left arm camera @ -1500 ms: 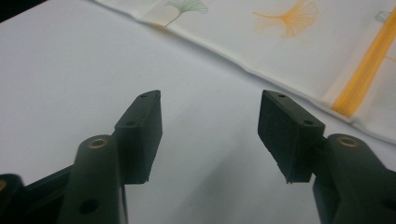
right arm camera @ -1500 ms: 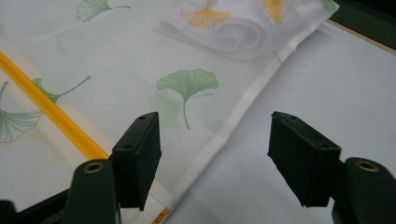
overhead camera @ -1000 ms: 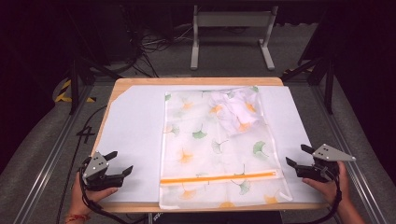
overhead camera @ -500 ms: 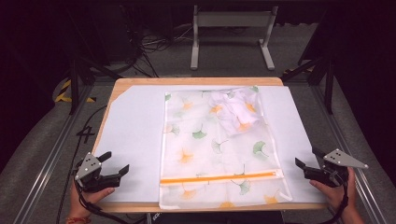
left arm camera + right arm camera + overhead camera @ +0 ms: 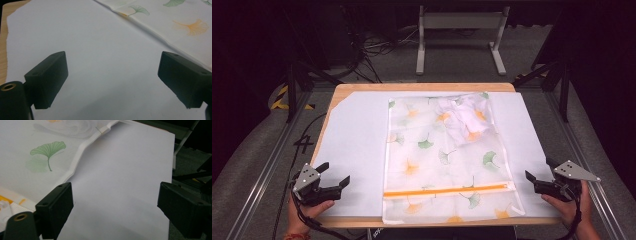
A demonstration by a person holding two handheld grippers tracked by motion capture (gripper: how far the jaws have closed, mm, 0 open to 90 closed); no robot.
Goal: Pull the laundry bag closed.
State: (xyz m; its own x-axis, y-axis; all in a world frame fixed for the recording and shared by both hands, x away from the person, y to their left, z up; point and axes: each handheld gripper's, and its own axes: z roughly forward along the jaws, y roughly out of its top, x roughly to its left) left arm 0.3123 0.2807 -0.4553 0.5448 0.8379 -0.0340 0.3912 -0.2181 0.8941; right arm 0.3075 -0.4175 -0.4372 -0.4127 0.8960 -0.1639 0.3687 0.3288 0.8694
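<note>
A white mesh bag [image 5: 437, 160] printed with green and orange ginkgo leaves lies flat on a white sheet [image 5: 354, 145]. An orange zip strip [image 5: 447, 190] crosses its near end, and a crumpled white cloth [image 5: 462, 119] sits inside its far right corner. My left gripper [image 5: 335, 173] rests at the near left of the sheet, left of the bag [image 5: 180, 22]. Its jaws have just been opening and nothing is between them. My right gripper [image 5: 539, 169] is at the near right, beside the bag's edge [image 5: 37, 162]. Its jaws have also just been opening and are empty.
The sheet covers a wooden table [image 5: 422, 86], with bare wood at the far edge and the left corner. Metal rails run along both sides of the table. A grey stand [image 5: 459, 30] and cables lie on the floor beyond. Bare sheet [image 5: 125, 175] lies ahead of the right gripper.
Both grippers' jaws have spread wider. The right hand has drifted a little to the right and toward the near edge. The bag has not moved.
</note>
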